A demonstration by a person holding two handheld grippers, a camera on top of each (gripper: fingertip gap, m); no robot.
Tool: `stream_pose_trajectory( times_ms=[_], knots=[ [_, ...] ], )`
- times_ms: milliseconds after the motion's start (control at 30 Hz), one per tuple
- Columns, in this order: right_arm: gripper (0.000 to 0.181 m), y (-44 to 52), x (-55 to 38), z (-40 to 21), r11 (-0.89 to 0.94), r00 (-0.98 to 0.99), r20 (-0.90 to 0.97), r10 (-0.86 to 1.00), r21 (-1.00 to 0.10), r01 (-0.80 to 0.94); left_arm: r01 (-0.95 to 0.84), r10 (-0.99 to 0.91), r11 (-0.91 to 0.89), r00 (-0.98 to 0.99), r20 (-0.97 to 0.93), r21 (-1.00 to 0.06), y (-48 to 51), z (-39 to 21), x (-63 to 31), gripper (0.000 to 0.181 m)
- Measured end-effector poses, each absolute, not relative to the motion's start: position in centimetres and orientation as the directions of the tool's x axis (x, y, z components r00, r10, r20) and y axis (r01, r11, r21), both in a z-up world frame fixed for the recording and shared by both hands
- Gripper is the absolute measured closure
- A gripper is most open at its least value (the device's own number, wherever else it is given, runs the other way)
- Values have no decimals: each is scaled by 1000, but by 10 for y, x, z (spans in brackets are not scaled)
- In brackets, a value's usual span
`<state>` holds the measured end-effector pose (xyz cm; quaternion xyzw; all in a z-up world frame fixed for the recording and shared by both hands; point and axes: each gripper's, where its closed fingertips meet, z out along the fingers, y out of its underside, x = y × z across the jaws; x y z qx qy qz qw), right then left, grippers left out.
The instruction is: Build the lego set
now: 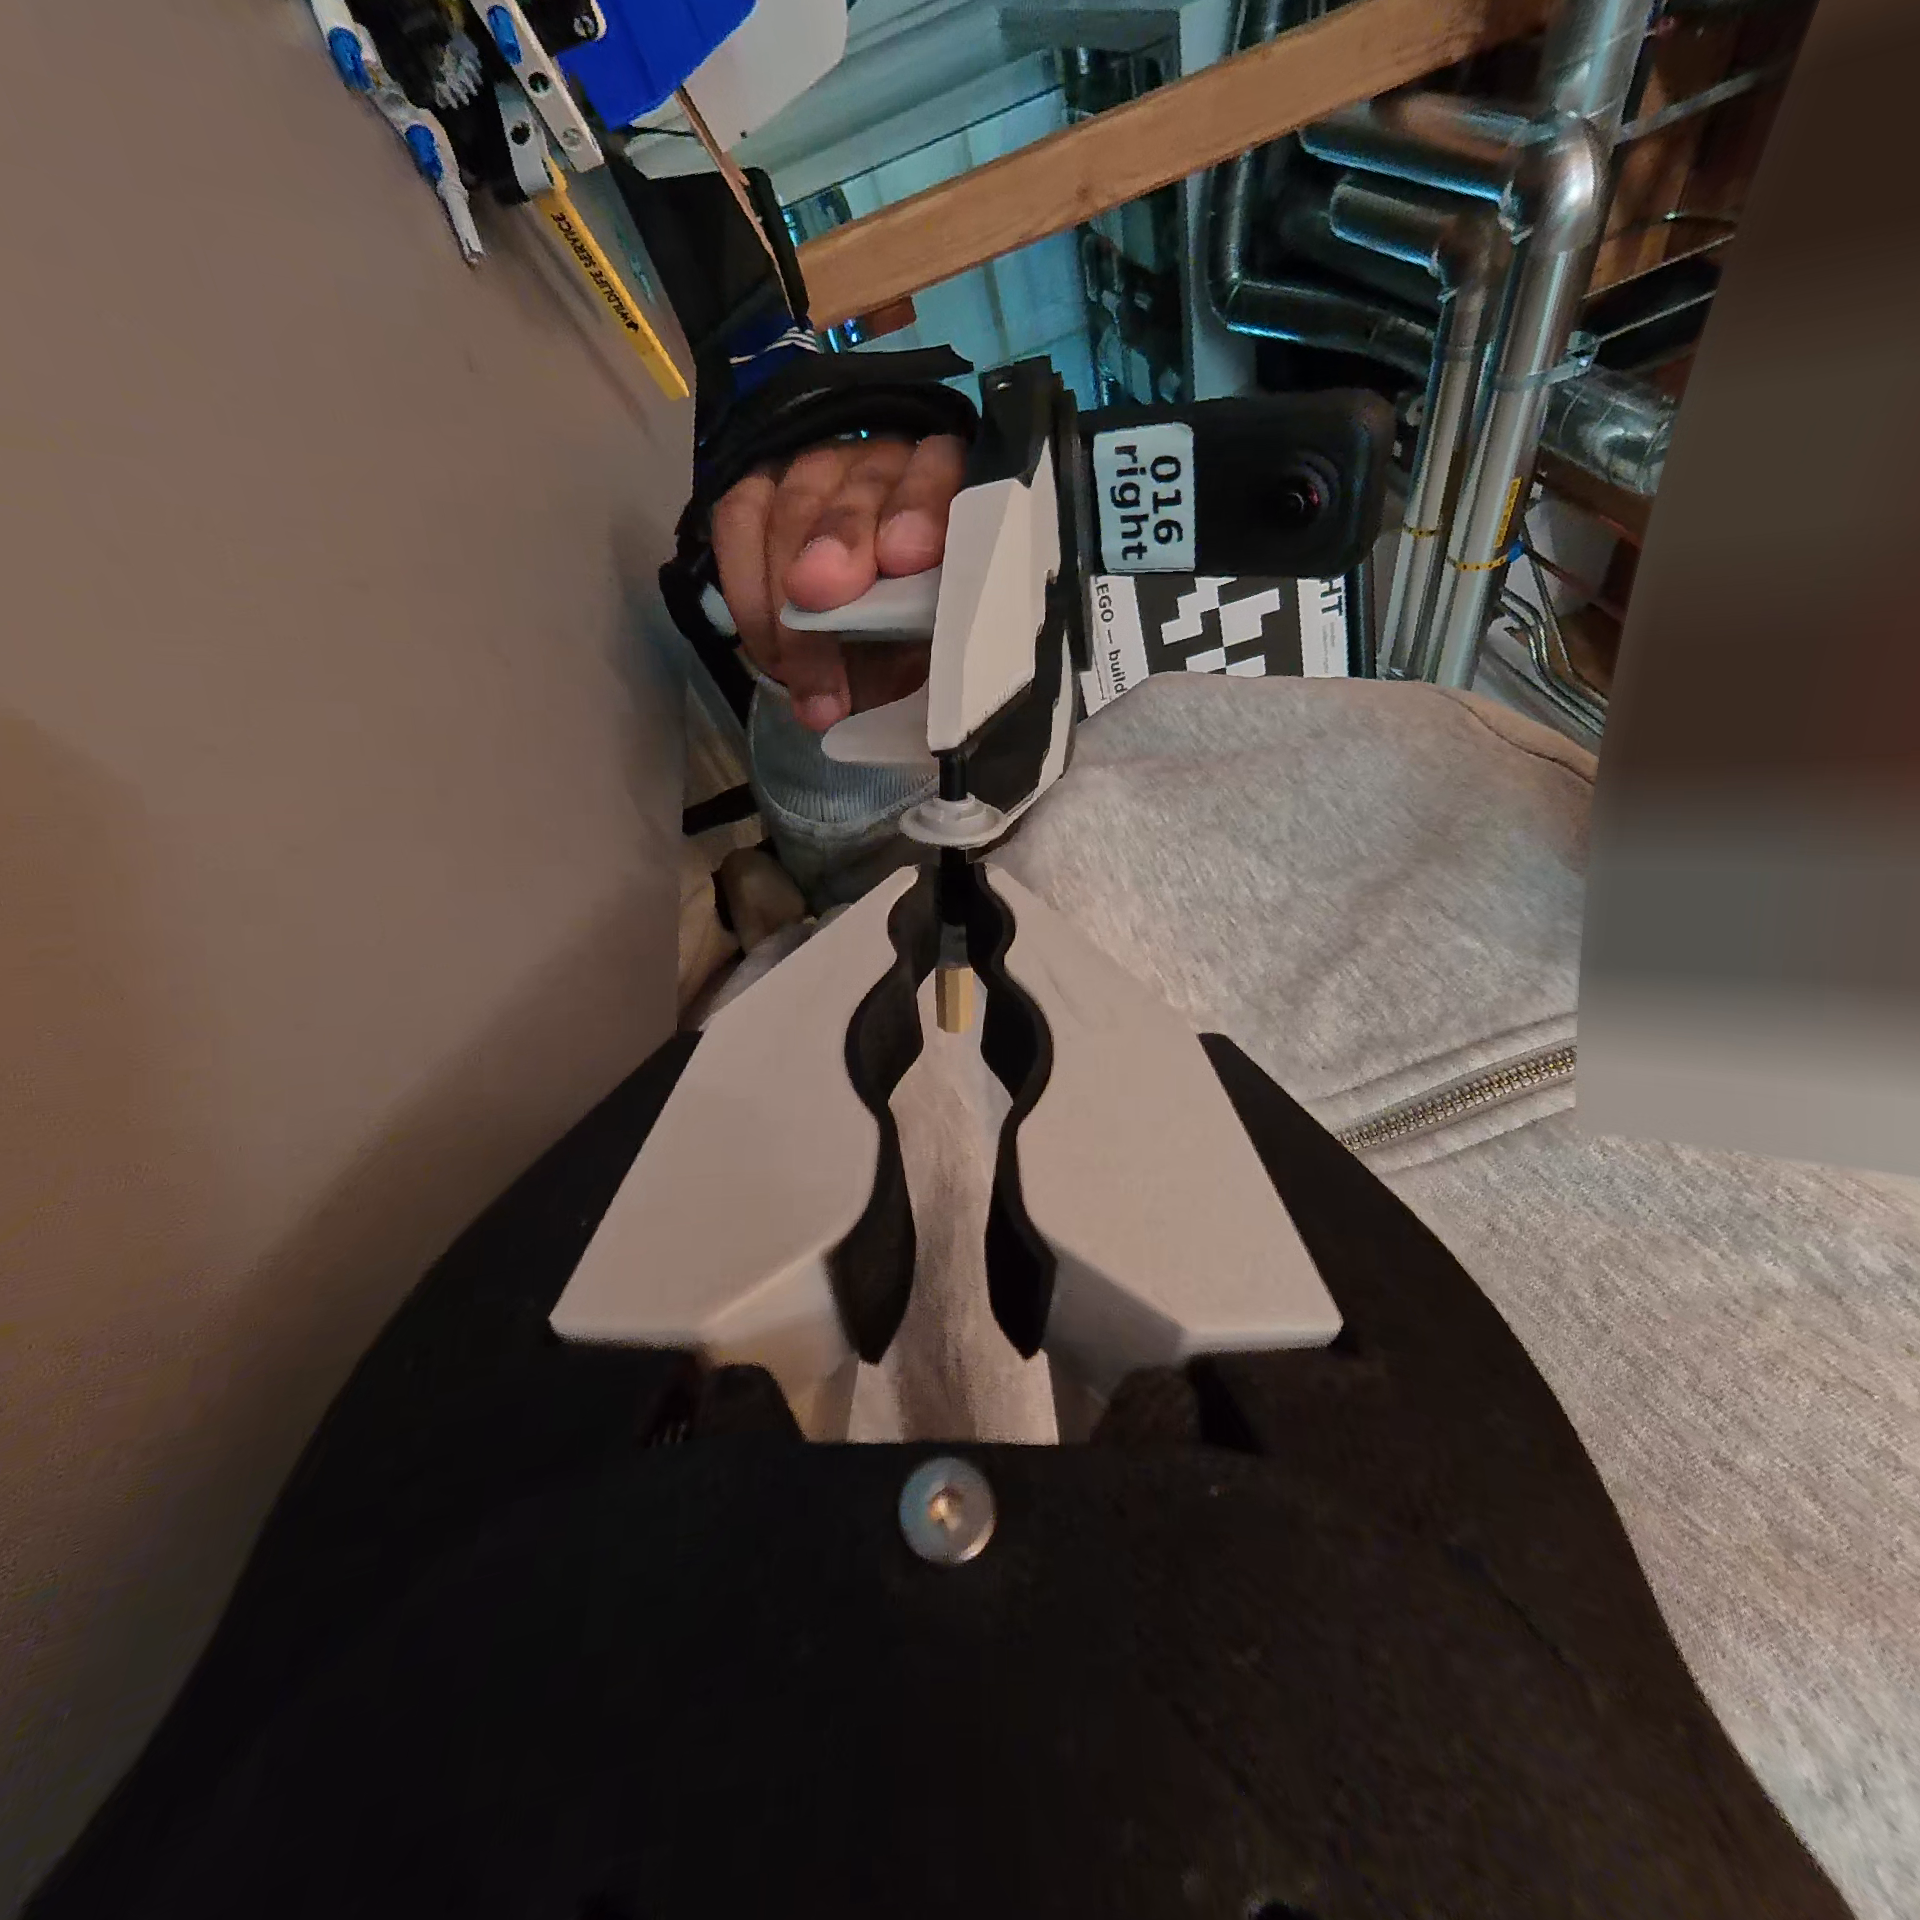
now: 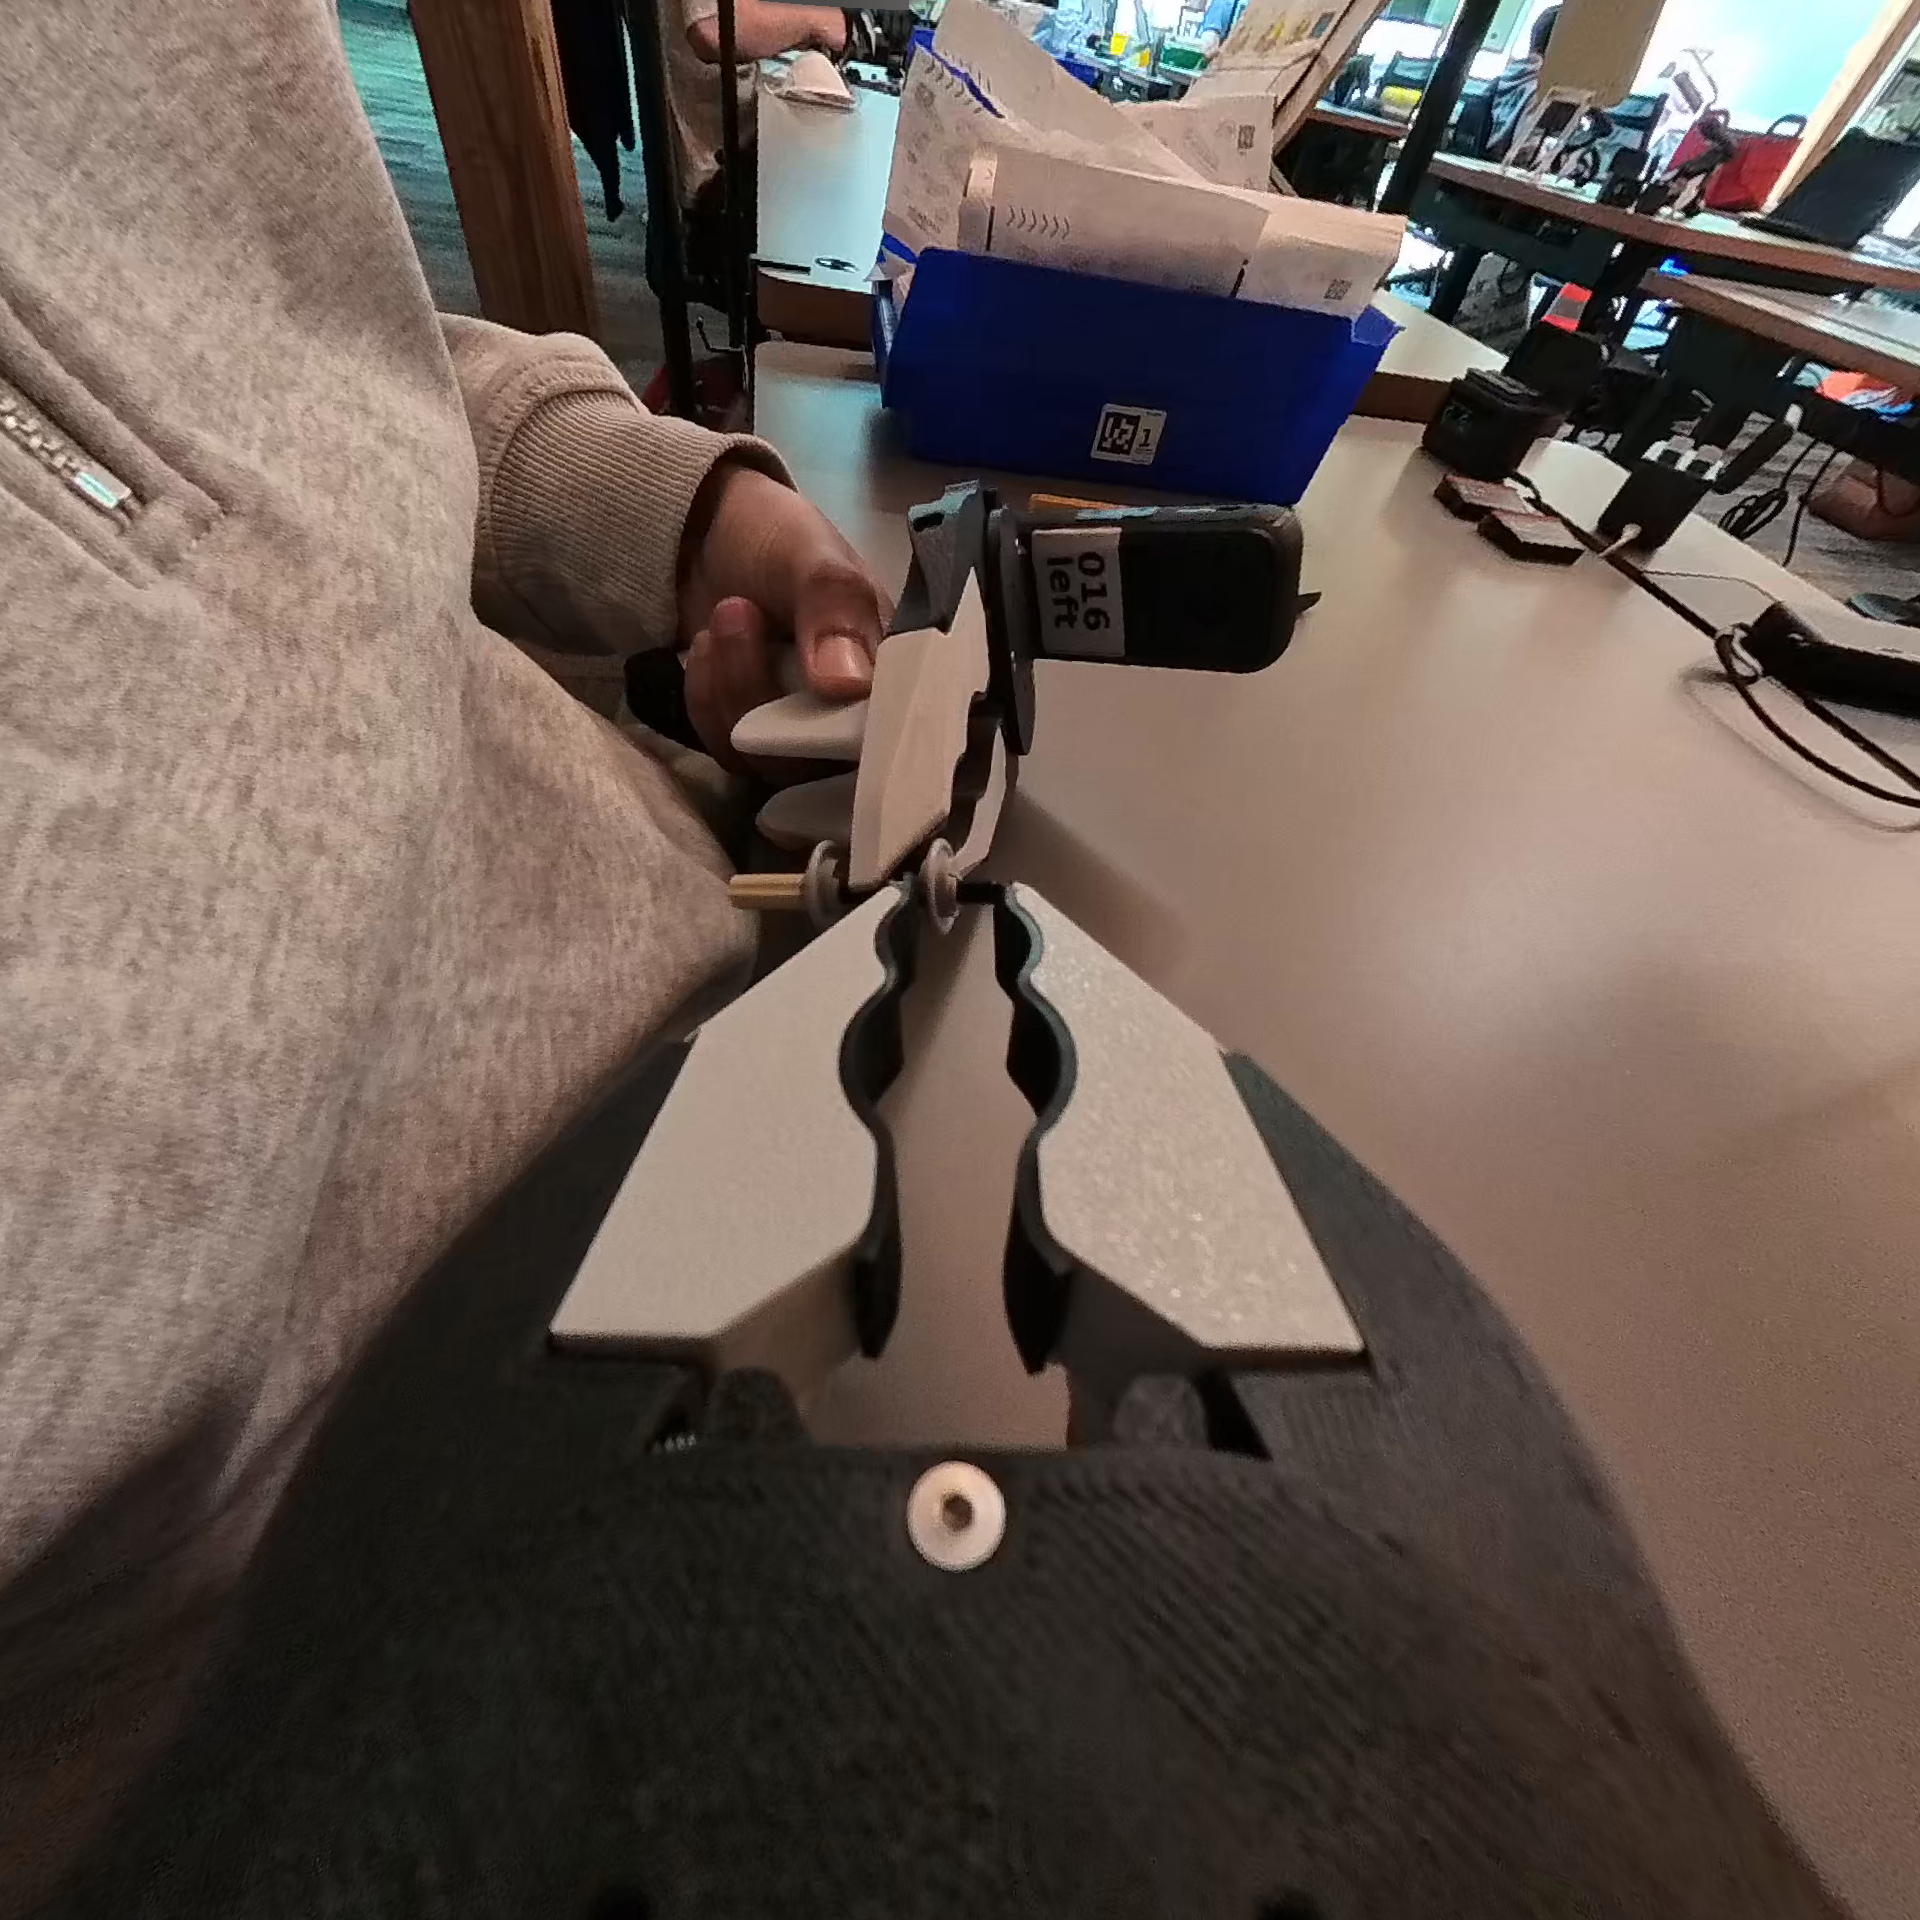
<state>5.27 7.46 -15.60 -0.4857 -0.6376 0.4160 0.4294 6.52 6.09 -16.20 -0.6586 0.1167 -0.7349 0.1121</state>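
Observation:
A thin black axle carries a grey disc and a tan sleeve at one end. My left gripper is shut on the axle between the disc and the sleeve. My right gripper comes from above and grips the axle's other end, just past the disc. In the right wrist view the axle lies level, with two grey discs and the tan sleeve at its left end. There my right gripper closes around its right end and my left gripper holds it from above.
The beige table holds a blue bin of papers at the back and black devices with cables at the right. White beams with blue pins lie farther off on the table. The person's grey sweater is close behind the grippers. My two grippers' fingertips are within a few centimetres of each other.

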Motion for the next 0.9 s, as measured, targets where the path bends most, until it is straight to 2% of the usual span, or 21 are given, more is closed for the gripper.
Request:
stream_pose_trajectory(
  times_ms=[433, 467, 500, 633, 900],
  knots=[
    [170, 78, 51, -156, 187, -121, 158, 980, -941, 281, 27, -314, -950, -100, 944, -313, 64, -163, 63, 178],
    [171, 78, 51, -155, 188, -119, 160, 980, -941, 282, 26, -314, -950, -100, 944, -313, 63, -163, 63, 178],
    [181, 79, 52, -155, 193, -114, 166, 979, -939, 284, 20, -314, -949, -102, 944, -314, 62, -163, 64, 178],
    [181, 80, 51, -155, 238, -101, 218, 971, -928, 288, 35, -310, -951, -106, 945, -308, 64, -162, 63, 178],
    [181, 88, 48, -155, 142, -47, 134, 990, -949, 282, 77, -323, -945, -95, 942, -316, 71, -161, 61, 177]
  ],
)
